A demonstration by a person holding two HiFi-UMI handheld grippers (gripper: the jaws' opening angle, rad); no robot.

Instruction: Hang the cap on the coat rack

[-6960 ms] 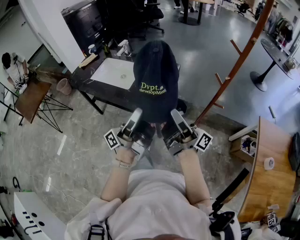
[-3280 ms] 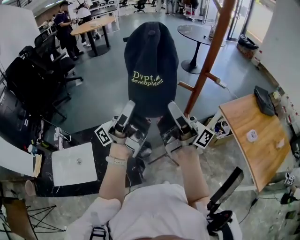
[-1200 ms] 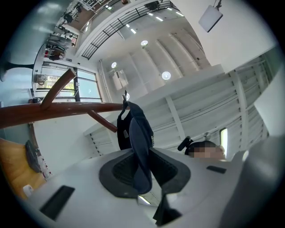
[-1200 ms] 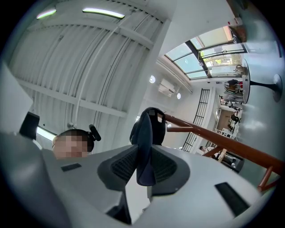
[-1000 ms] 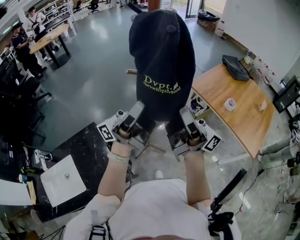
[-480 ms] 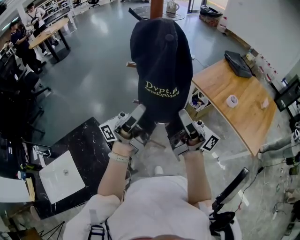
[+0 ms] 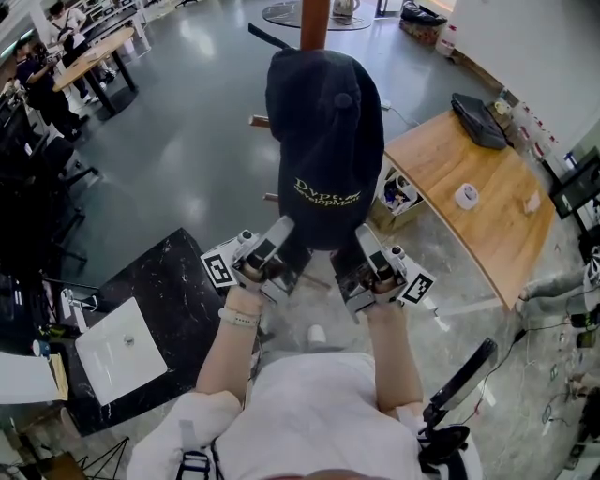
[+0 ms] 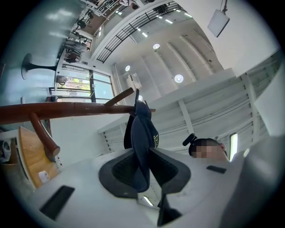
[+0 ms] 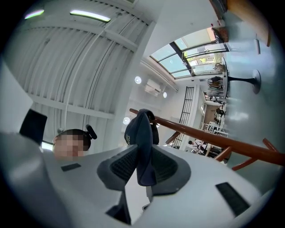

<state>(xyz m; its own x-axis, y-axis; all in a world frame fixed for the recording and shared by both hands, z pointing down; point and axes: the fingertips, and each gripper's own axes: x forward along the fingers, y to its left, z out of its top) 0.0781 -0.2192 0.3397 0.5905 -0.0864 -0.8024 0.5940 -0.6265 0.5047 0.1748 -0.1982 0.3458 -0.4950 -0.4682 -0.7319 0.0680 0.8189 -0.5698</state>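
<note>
Up by the coat rack [image 7: 314, 21], the dark cap [image 7: 323, 131] is held close to the pole. The left gripper [image 7: 278, 239] and right gripper [image 7: 364, 246] each pinch its brim tight. If they let go before a peg catches it, the cap could fall.

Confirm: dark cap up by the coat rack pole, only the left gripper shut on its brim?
No, both hold the cap by its brim: the right gripper view shows the right gripper shut on it too, like the left gripper. It is up by the coat rack pole.
</note>
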